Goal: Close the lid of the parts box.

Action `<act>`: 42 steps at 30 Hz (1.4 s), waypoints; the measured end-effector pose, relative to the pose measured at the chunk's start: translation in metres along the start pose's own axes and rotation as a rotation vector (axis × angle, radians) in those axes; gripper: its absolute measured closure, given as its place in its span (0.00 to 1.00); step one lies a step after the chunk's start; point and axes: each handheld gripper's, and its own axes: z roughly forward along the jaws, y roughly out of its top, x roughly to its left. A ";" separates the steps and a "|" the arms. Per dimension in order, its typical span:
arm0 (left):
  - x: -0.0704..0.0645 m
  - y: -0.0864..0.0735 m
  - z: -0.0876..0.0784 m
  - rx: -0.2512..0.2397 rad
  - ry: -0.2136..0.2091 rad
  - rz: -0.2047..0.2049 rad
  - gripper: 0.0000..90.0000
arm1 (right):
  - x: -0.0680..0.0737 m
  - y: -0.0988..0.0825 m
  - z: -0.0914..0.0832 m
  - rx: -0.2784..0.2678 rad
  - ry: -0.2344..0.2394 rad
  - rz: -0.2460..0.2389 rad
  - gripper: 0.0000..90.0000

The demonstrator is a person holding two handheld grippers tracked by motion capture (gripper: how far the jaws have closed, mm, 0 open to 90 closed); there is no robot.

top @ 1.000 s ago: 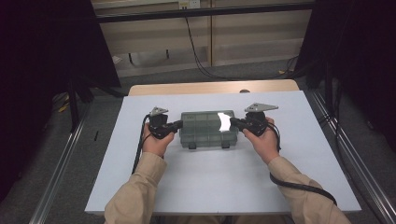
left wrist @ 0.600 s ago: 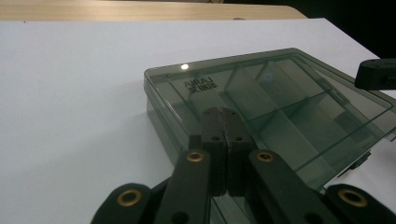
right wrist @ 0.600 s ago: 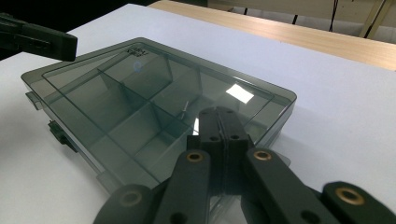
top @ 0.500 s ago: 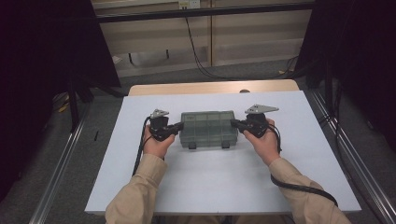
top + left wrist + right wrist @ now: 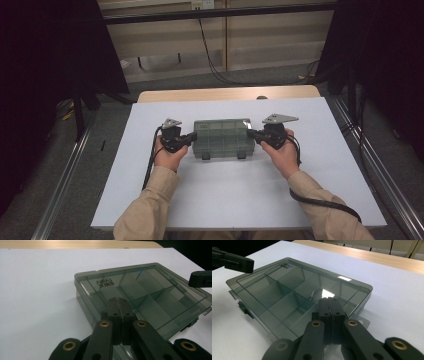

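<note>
A white table (image 5: 240, 195) carries a smoky plastic box (image 5: 223, 137) near its middle, lid down and both front latches seemingly fastened. The left gripper (image 5: 191, 138) and right gripper (image 5: 250, 133) flank its ends, jaws clenched on nothing; any opening or moving lies ahead.

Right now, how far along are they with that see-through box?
Early, it seems. Done: the smoky compartment box lies flat on the white table, lid down, latches at its near edge. In hand: the left gripper and right gripper, both with jaws shut, sit at the box's two short ends, bracketing it. Left: probably undoing the latches and lifting the lid, though that is my guess.
</note>
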 end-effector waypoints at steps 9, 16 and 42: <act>0.000 -0.004 0.001 0.004 0.002 -0.002 1.00 | 0.001 -0.004 0.001 0.004 0.001 0.001 1.00; 0.001 -0.006 0.001 0.003 -0.006 -0.001 1.00 | 0.001 -0.006 0.001 0.000 0.000 0.004 1.00; -0.002 -0.012 0.003 0.001 -0.023 -0.003 1.00 | 0.005 -0.014 0.003 0.000 0.001 -0.007 1.00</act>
